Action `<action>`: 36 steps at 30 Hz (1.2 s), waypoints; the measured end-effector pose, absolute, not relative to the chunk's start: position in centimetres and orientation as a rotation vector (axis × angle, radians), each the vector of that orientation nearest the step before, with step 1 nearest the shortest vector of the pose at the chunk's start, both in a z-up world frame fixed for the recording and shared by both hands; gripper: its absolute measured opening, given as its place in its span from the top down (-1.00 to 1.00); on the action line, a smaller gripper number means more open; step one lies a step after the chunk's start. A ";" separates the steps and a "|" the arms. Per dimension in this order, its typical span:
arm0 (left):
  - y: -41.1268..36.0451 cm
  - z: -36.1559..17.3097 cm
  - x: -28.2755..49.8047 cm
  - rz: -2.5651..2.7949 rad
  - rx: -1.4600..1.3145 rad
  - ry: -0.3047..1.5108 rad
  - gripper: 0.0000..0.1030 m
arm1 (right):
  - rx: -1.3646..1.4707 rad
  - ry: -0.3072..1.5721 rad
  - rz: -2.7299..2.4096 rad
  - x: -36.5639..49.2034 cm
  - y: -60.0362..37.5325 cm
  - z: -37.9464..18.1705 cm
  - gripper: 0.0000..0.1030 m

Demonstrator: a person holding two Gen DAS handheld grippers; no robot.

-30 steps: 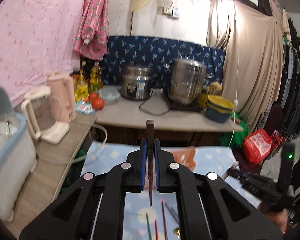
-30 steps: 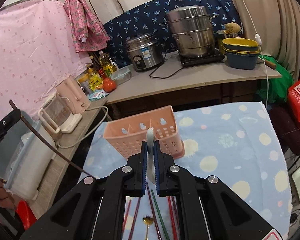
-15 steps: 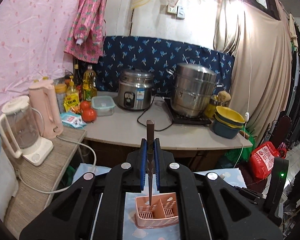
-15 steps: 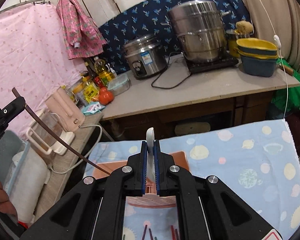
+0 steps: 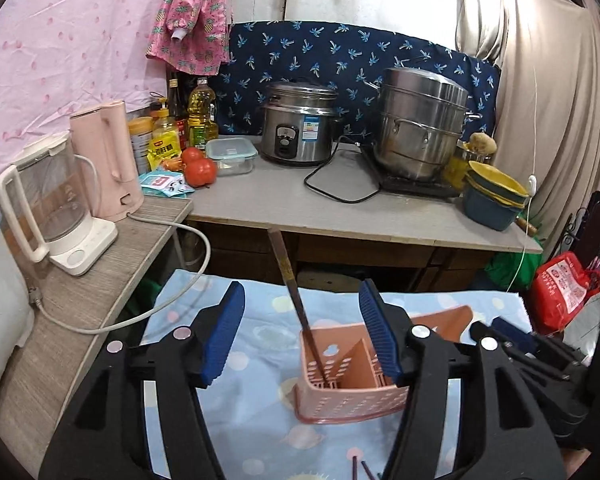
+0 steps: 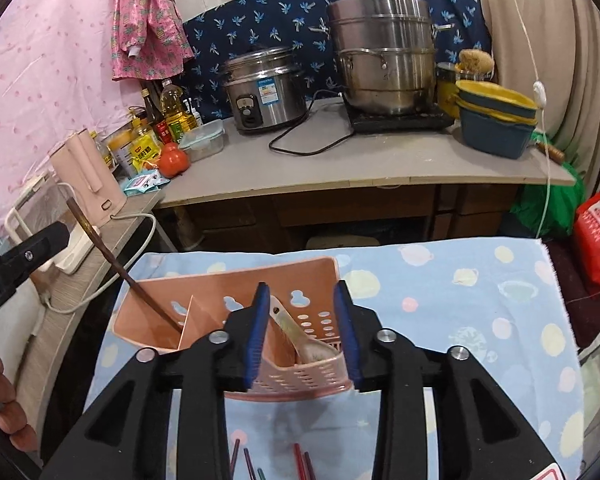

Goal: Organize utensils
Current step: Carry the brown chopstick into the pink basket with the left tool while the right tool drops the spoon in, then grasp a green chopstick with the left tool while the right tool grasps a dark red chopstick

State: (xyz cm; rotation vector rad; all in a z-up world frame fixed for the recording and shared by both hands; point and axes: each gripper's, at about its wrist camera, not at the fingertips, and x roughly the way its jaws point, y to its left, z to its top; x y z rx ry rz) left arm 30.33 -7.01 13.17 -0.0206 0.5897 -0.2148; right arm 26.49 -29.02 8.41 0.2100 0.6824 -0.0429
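Left claw [image 5: 300, 332] and right claw [image 6: 302, 334] both hang with blue-padded fingers spread apart, holding nothing.

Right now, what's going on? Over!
Left gripper open, right gripper open. Chopstick and spoon stand in pink basket. More chopsticks on cloth. Nothing blocking.

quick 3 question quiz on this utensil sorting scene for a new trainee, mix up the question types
1. True or false: the left gripper is clamped on the brown chopstick.
2. Which item lies in the right-hand compartment of the pink caddy? A) fork B) white spoon C) knife
3. Fill in: the right gripper stands ____ above the caddy.

Key
1. False: its jaws are wide apart and the chopstick leans free in the left compartment.
2. B: the white spoon rests there.
3. open
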 end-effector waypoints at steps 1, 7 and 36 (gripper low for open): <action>-6.9 13.1 29.9 -0.212 -0.017 0.595 -0.09 | 0.201 0.678 -0.045 26.0 -28.9 8.6 0.31; -5.9 12.4 26.3 -0.212 -0.014 0.627 -0.09 | 0.173 0.664 -0.040 21.5 -27.9 10.0 0.27; -3.6 -1.0 7.6 -0.195 0.042 0.935 -0.09 | 0.108 0.860 -0.124 0.5 -26.4 -0.2 0.20</action>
